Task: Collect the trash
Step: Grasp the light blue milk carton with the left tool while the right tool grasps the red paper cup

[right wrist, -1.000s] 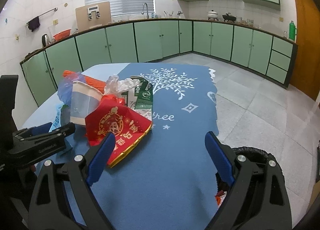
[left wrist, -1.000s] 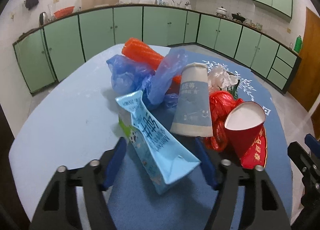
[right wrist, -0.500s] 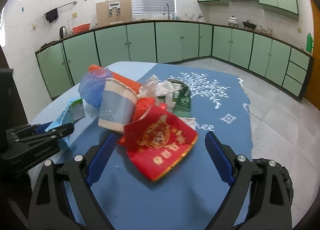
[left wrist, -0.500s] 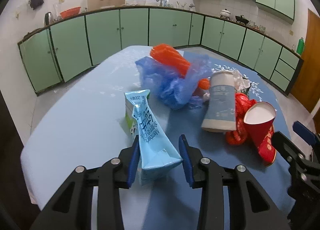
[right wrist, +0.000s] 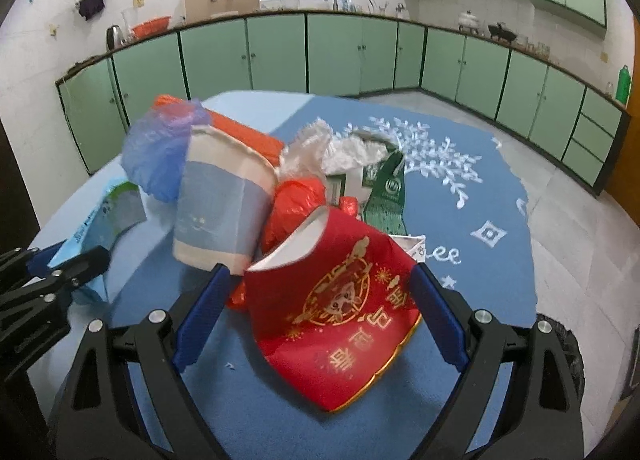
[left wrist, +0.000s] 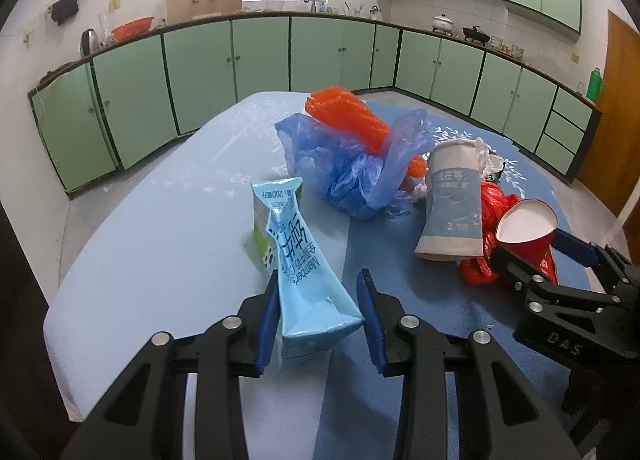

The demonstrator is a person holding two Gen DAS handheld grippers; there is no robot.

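My left gripper (left wrist: 320, 316) is shut on a light blue milk carton (left wrist: 298, 260) lying on the blue tablecloth (left wrist: 168, 252). Beyond it sit a blue plastic bag (left wrist: 352, 163), an orange bubble-wrap roll (left wrist: 344, 119), a blue-and-white paper cup (left wrist: 452, 203) and a red plastic bag (left wrist: 494, 203). My right gripper (right wrist: 320, 316) is open, its jaws on either side of a crushed red paper cup (right wrist: 340, 300). The paper cup (right wrist: 220, 199), a green carton (right wrist: 384, 195) and white plastic (right wrist: 320, 147) lie behind it. The right gripper also shows in the left wrist view (left wrist: 532, 256).
A dark bin (right wrist: 560, 344) stands on the tiled floor by the table's right edge. Green cabinets (left wrist: 260, 55) line the kitchen walls. The table's near left edge (left wrist: 60, 300) is close to my left gripper.
My left gripper closed on the milk carton and drew back slightly. My right gripper moved forward until its open jaws flank the red cup.
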